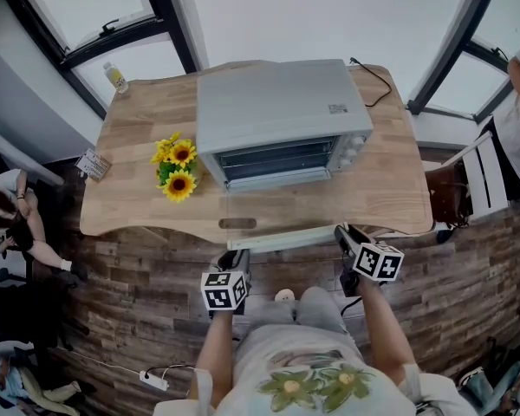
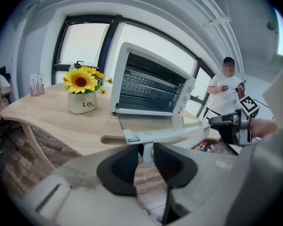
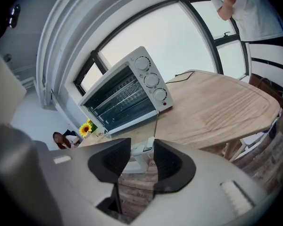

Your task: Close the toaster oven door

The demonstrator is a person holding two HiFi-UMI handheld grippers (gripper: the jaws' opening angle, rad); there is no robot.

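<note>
Sunflowers (image 1: 178,170) stand in a pot at the left of the worktop (image 1: 390,189), just beside the toaster oven (image 1: 277,111). Its door (image 1: 277,208) lies open and flat toward the person. The left claw (image 2: 147,157) is narrow, pressed on the left post of the door handle (image 1: 282,237). The right claw (image 3: 141,159) holds the right end of the handle.

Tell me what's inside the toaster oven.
A wire rack spans the open toaster oven, nothing visible on it. The dark back and floor under the rack can't be made out.
</note>
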